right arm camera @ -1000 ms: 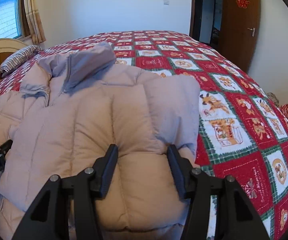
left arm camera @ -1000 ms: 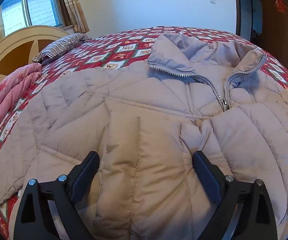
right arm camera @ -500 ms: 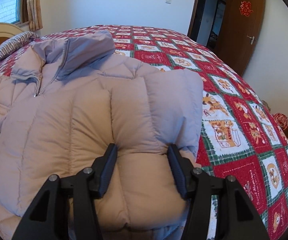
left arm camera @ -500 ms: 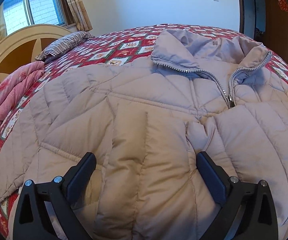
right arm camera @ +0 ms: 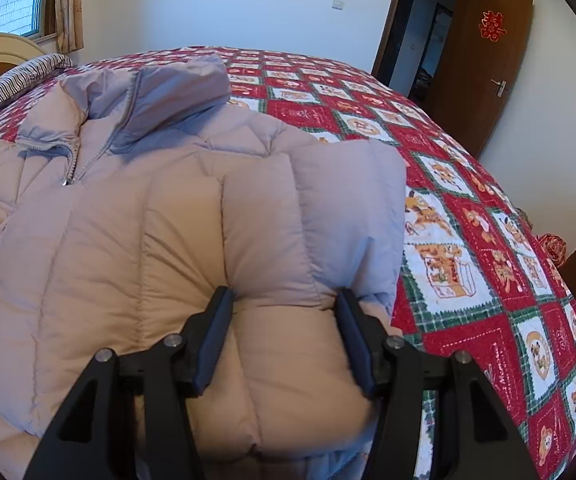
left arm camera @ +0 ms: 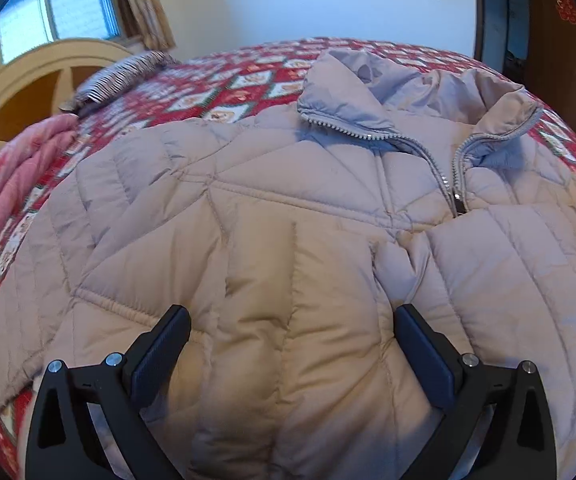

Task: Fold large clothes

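Note:
A large pale pink-beige quilted puffer jacket [left arm camera: 288,208] lies face up on the bed, collar at the far end, zipper partly open. It also fills the right wrist view [right arm camera: 160,216]. My left gripper [left arm camera: 291,320] is wide open, its fingers spread over the jacket's lower front panel. My right gripper [right arm camera: 284,300] has its fingers pressed into a thick folded bulge of the jacket's right side, pinching the padding between them.
The bed carries a red, white and green patterned quilt [right arm camera: 467,240]. A striped pillow [left arm camera: 124,76] and a pink blanket [left arm camera: 12,188] lie at the left by the wooden headboard [left arm camera: 28,80]. A brown door [right arm camera: 483,64] stands open at the right.
Both grippers have moved forward and a little lower over the jacket. The right gripper's hold on the jacket's fold is unchanged. The left gripper stays open.

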Motion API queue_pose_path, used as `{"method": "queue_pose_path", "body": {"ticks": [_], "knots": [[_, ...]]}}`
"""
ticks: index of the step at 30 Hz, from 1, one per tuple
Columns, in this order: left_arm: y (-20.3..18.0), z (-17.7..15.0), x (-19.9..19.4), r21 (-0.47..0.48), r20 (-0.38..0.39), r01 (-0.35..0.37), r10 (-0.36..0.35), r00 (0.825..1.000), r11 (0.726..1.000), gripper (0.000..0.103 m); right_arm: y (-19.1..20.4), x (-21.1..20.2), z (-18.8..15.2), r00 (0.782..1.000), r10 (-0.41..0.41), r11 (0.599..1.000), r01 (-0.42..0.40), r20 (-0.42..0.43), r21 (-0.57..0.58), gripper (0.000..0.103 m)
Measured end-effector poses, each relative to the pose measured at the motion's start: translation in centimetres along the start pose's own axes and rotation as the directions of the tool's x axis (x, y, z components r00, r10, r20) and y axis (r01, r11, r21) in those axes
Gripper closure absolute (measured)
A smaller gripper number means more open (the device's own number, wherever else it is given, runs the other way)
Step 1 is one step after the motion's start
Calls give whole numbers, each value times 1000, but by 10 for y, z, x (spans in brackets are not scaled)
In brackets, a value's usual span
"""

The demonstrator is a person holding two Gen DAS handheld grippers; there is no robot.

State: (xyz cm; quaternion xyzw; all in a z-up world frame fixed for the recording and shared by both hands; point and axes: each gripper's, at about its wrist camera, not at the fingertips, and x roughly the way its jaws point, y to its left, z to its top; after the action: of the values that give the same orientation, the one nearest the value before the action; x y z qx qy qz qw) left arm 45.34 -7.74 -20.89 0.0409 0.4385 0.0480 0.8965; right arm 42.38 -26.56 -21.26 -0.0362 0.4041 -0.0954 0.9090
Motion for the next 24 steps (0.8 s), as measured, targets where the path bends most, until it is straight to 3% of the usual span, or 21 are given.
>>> {"method": "queue_pose_path", "body": {"ticks": [2, 5, 9, 13, 17, 20, 24], "knots": [[20, 6, -26, -24, 26, -11, 12, 1000, 1000, 1, -4, -2, 3, 1000, 15, 1000, -15, -5, 1, 39], [70, 6, -80, -75, 145, 31, -19, 989, 997, 1, -14, -21, 4, 1000, 19, 1000, -19, -4, 19, 21], [151, -11, -111, -95, 217, -87, 106, 970, 992, 1, -22, -67, -8, 996, 58, 995, -63, 63, 76, 17], [241, -43, -96, -182, 131, -227, 252, 959, 957, 1, -5, -104, -32, 989, 129, 991, -131, 77, 16, 17], [327, -90, -81, -311, -2, -329, 345, 938, 892, 1, 17, -126, -54, 978, 190, 981, -186, 87, -50, 16], [359, -119, -75, -378, -49, -339, 347, 937, 862, 1, 35, -136, -68, 969, 230, 971, -223, 91, -84, 14], [384, -141, -63, -466, -97, -293, 281, 955, 835, 1, 57, -142, -77, 963, 254, 963, -243, 87, -118, 14]]}}
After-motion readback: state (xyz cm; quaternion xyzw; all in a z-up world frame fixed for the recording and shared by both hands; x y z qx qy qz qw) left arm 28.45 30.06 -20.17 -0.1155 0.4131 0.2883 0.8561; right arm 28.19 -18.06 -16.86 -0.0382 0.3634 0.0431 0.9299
